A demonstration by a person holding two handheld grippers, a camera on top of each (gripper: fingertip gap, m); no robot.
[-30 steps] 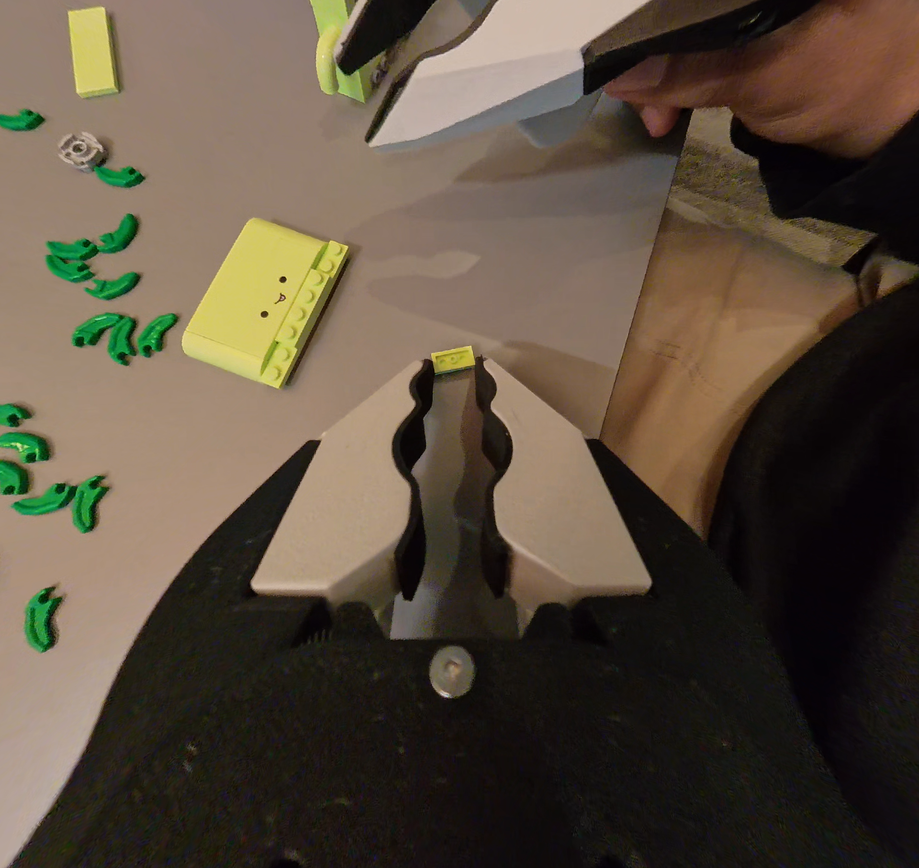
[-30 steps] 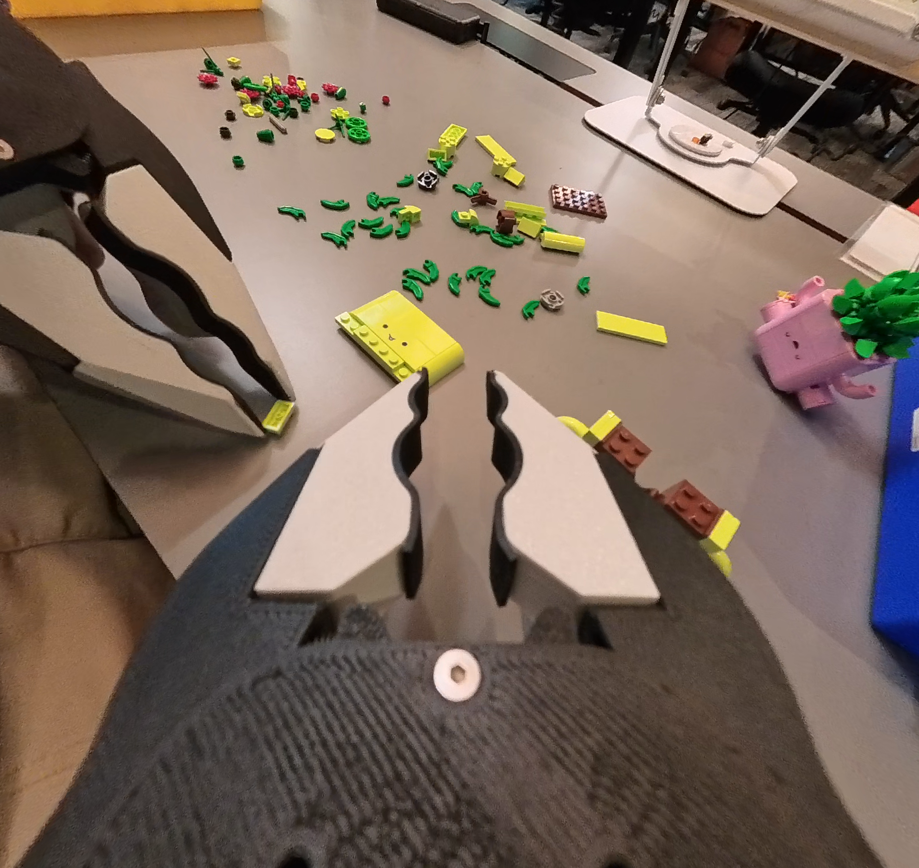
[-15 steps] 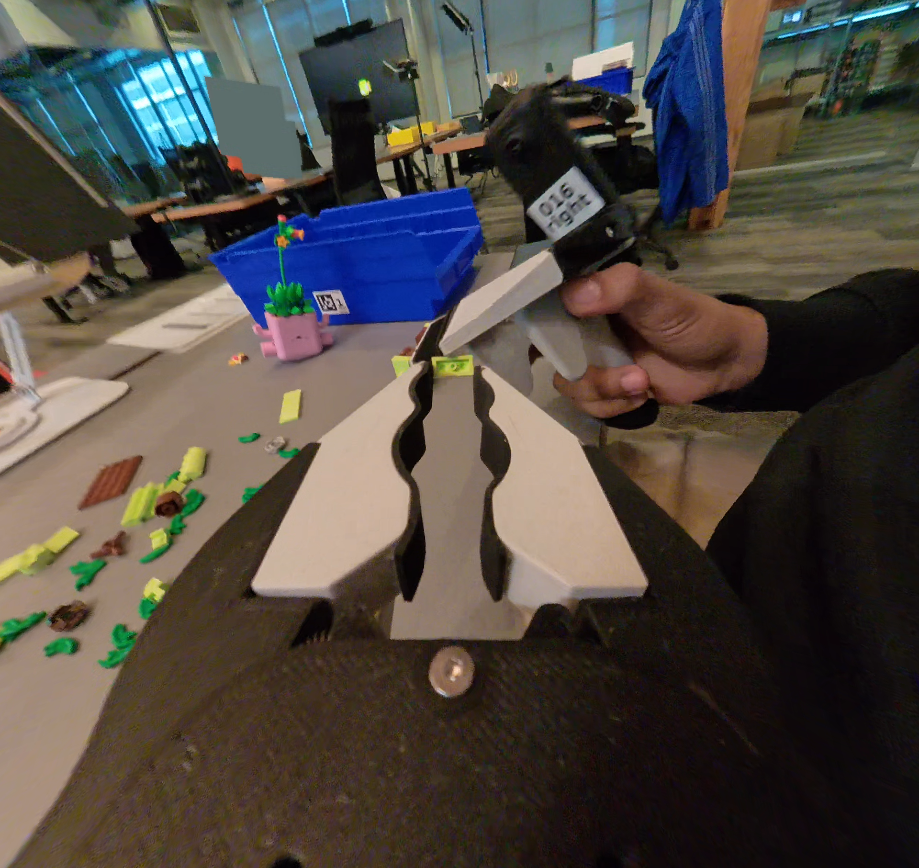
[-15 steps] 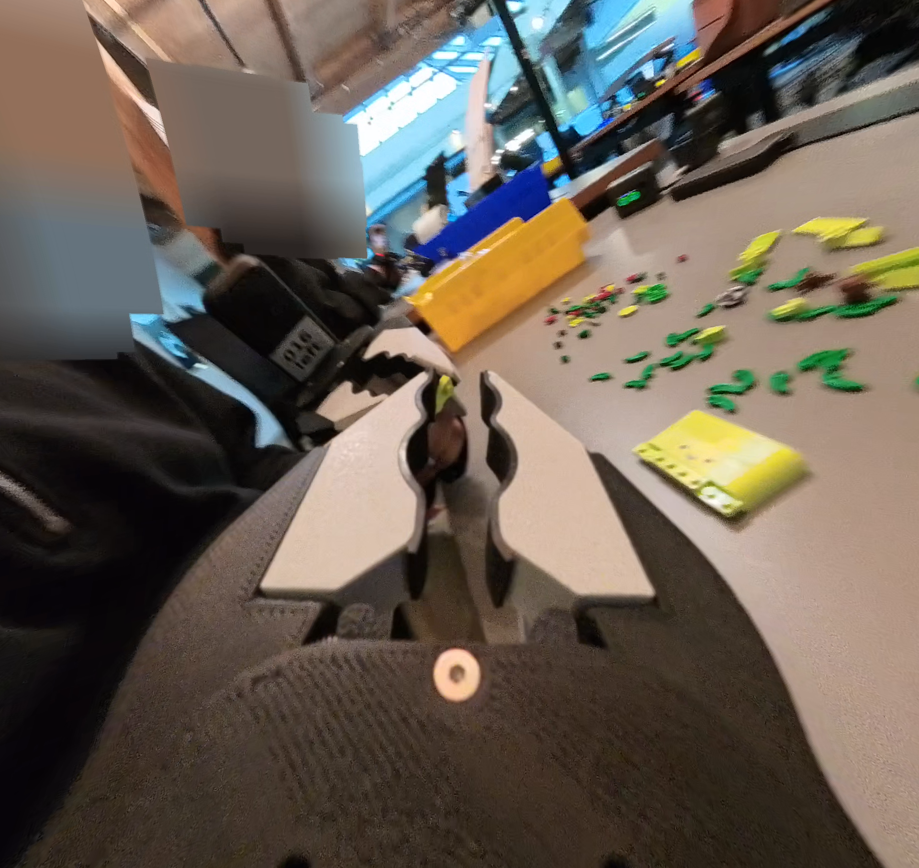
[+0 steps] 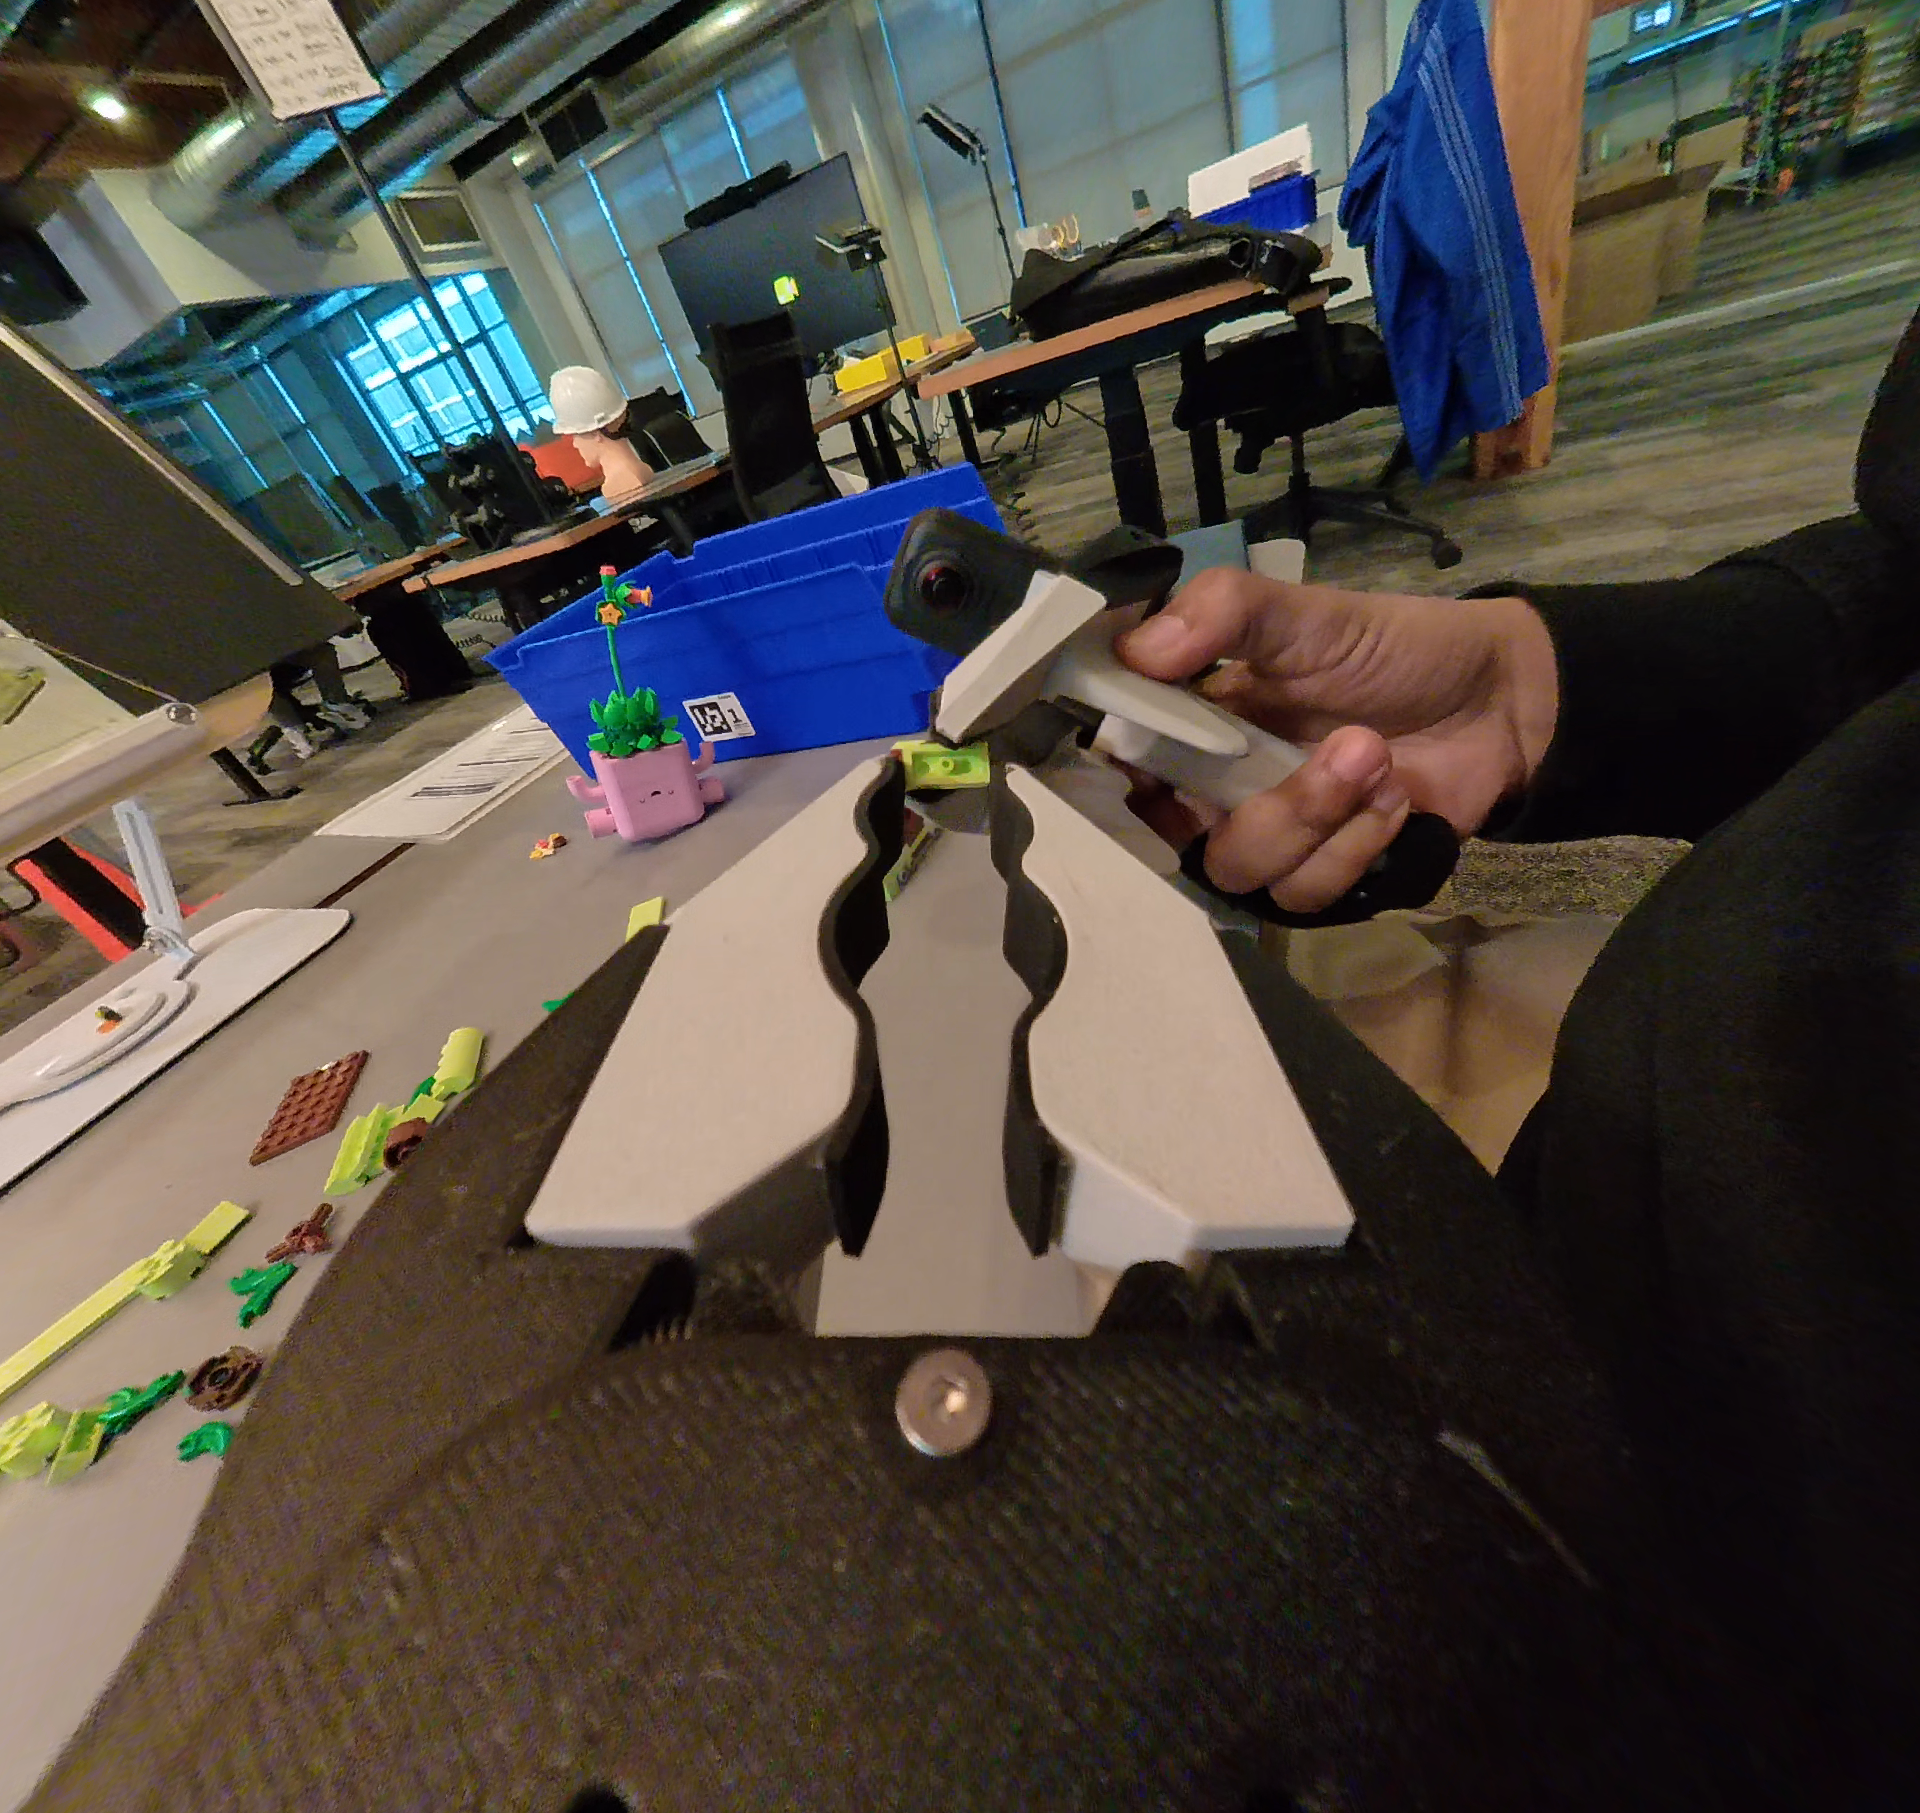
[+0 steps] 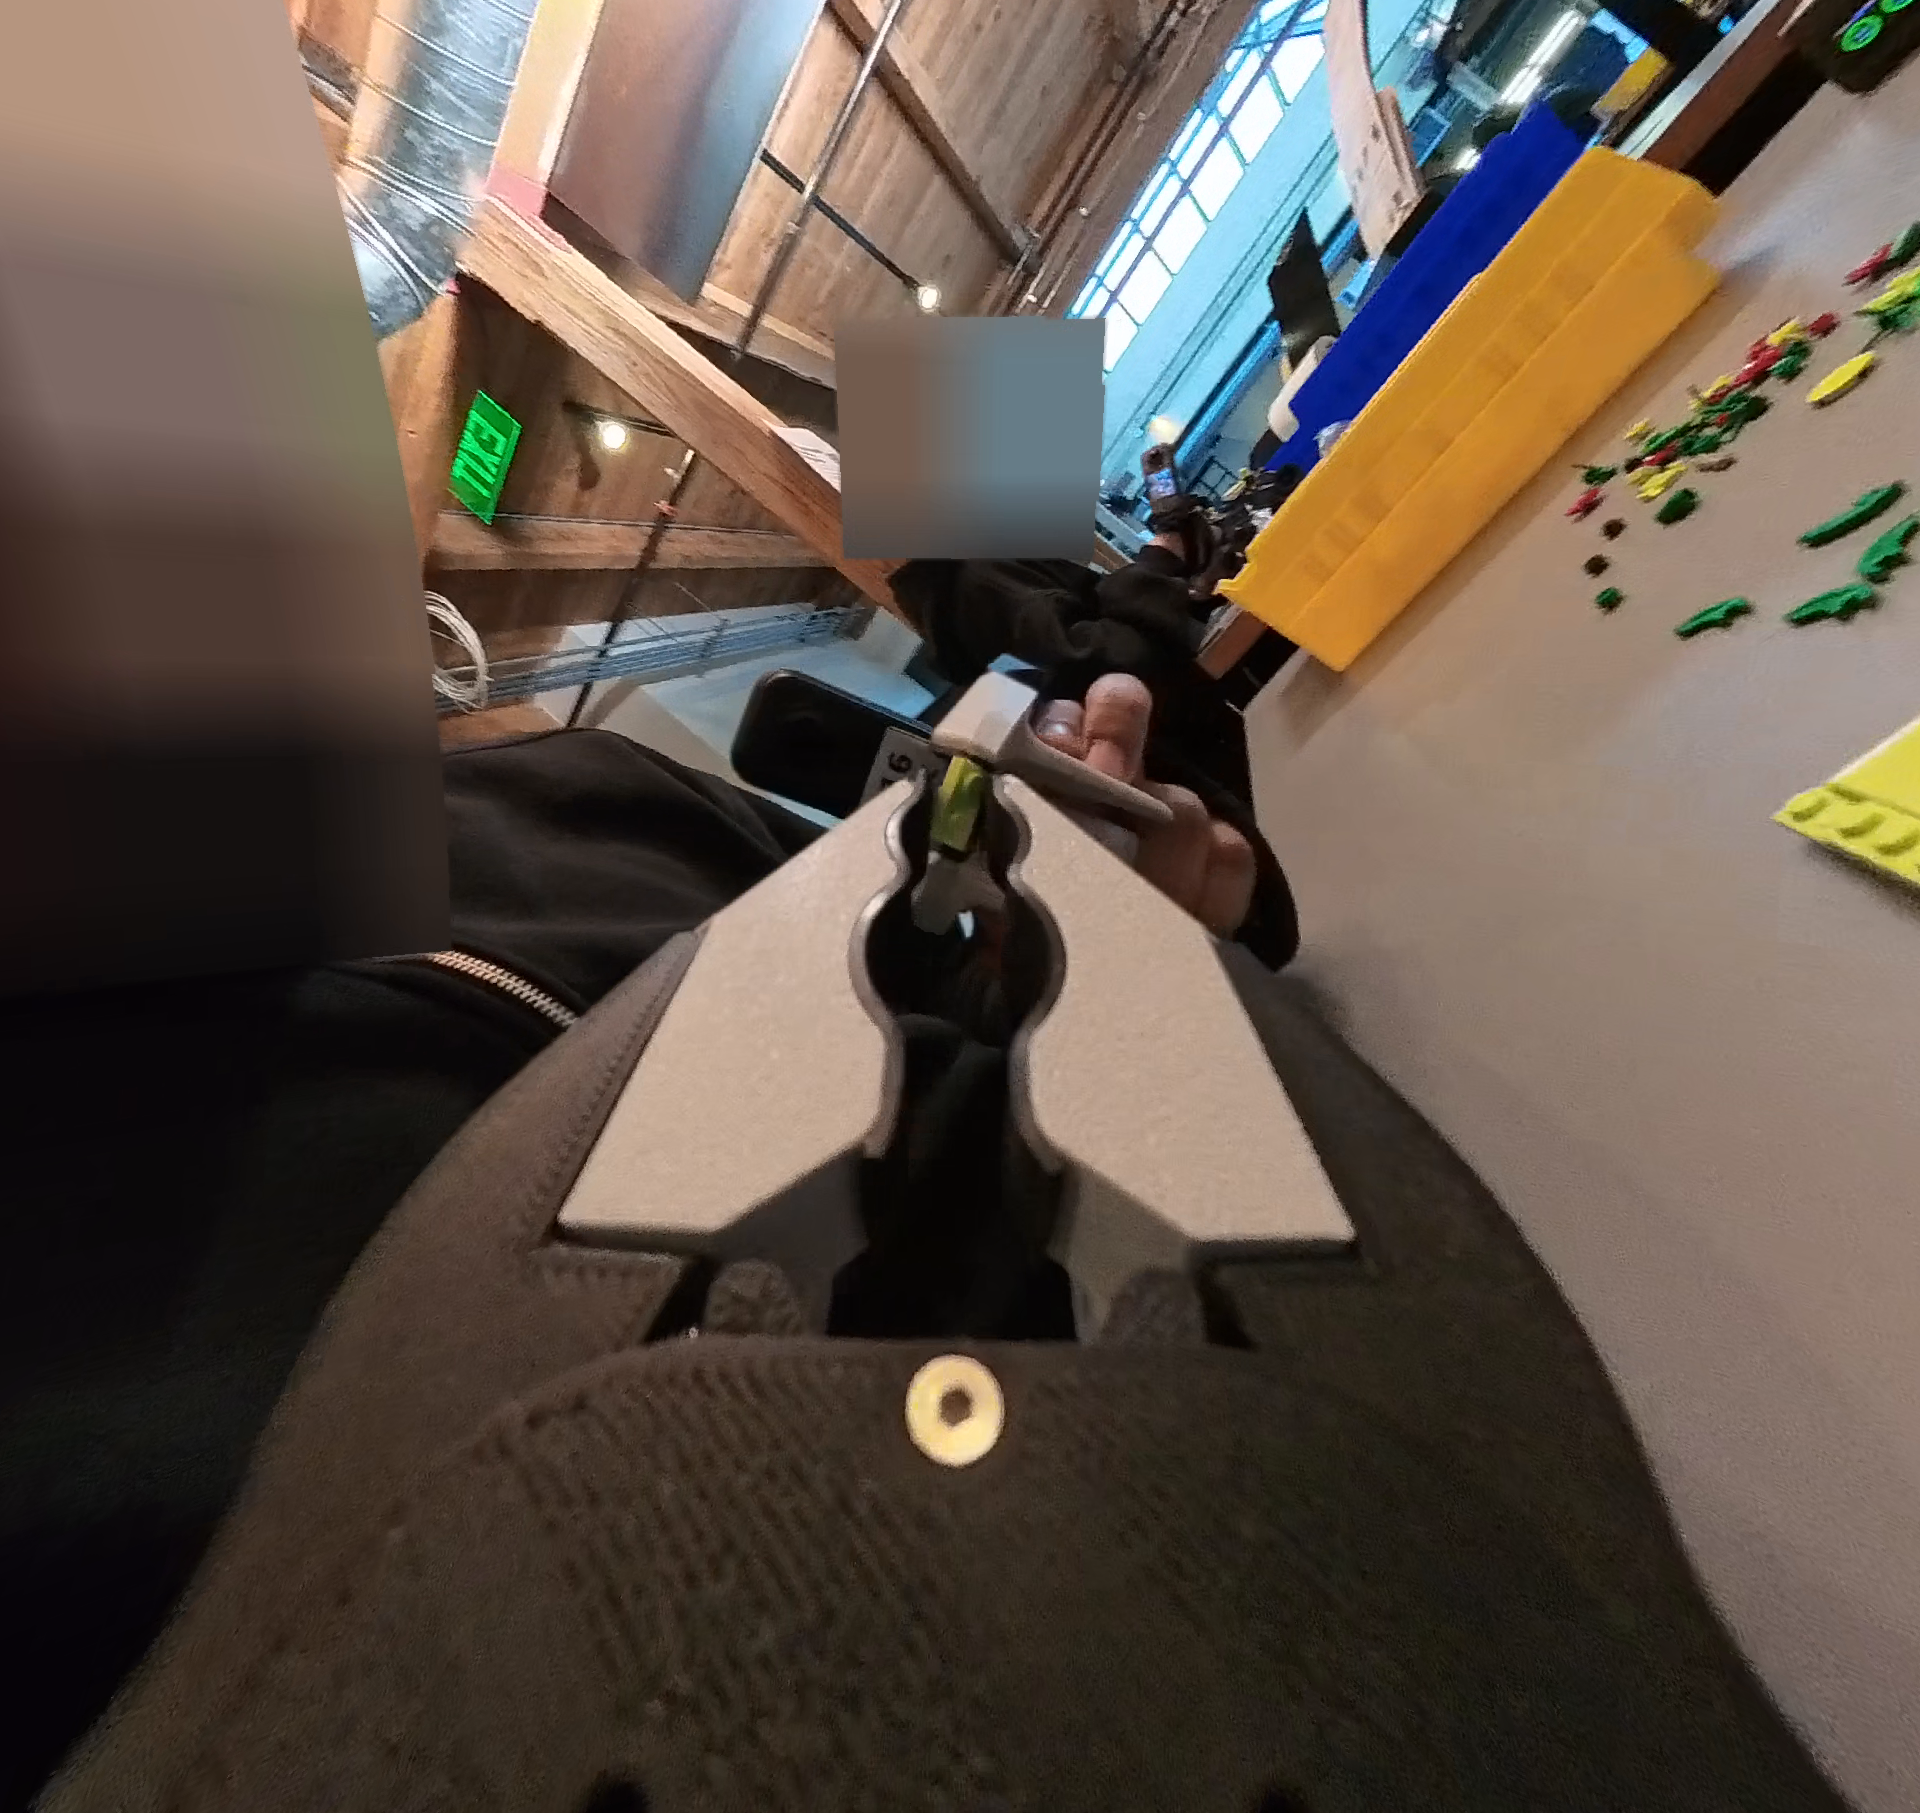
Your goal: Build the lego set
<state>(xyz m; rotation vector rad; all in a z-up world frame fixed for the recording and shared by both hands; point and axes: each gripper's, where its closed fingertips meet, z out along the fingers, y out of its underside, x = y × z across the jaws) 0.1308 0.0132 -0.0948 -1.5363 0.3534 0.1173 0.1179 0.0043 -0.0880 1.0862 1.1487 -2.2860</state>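
Observation:
A small lime-green plate [image 5: 940, 764] sits between the tips of my left gripper [image 5: 935, 776], which is shut on it and holds it in the air above the near table edge. My right gripper [image 6: 958, 799] faces the left one tip to tip. Its jaws have closed in on the same lime plate [image 6: 958, 813], seen edge-on between the tips. In the left wrist view one right finger [image 5: 1013, 662] sits just above the plate; the other is hidden. A hand [image 5: 1351, 703] holds the right gripper. One left finger [image 6: 987, 714] shows in the right wrist view.
On the grey table [image 5: 468, 890] lie a brown plate [image 5: 309, 1103], lime bricks and several green leaf pieces [image 5: 260, 1285]. A pink figure with a plant [image 5: 644, 787] and a blue bin [image 5: 790, 620] stand behind. A yellow bin [image 6: 1455, 392] and lime panel [image 6: 1860, 818] show to the right. The grippers are tip to tip, or close to it.
Both grippers rose off the table and turned to face each other. The right gripper, open before, has narrowed around the lime plate that the left one carried up.

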